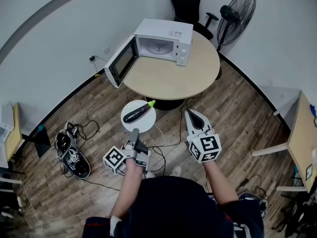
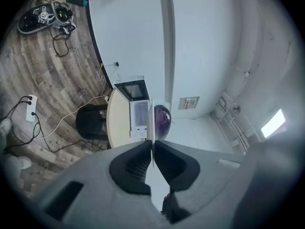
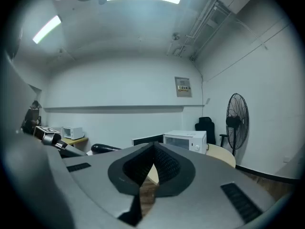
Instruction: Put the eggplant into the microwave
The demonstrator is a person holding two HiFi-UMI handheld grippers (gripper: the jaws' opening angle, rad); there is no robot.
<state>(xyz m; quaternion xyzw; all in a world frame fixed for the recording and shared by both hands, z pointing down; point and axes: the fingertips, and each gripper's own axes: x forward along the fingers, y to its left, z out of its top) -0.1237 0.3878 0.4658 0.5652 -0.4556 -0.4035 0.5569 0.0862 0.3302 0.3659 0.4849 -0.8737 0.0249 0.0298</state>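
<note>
A dark purple eggplant (image 1: 138, 112) with a green stem lies on a round white plate (image 1: 145, 125), held up over the floor in front of the round table (image 1: 163, 78). My left gripper (image 1: 133, 132) is shut on the plate's near rim. In the left gripper view the plate (image 2: 151, 128) shows edge-on between the jaws, with the eggplant (image 2: 162, 119) beyond it. The white microwave (image 1: 161, 43) stands on the table with its door (image 1: 120, 62) swung open to the left. My right gripper (image 1: 191, 115) hangs to the right of the plate, shut and empty (image 3: 153, 147).
A standing fan (image 1: 237, 11) and a black office chair (image 1: 188, 4) are behind the table. Shoes (image 1: 74, 161) and cables lie on the wooden floor at left. A wooden desk (image 1: 303, 138) stands at the right edge.
</note>
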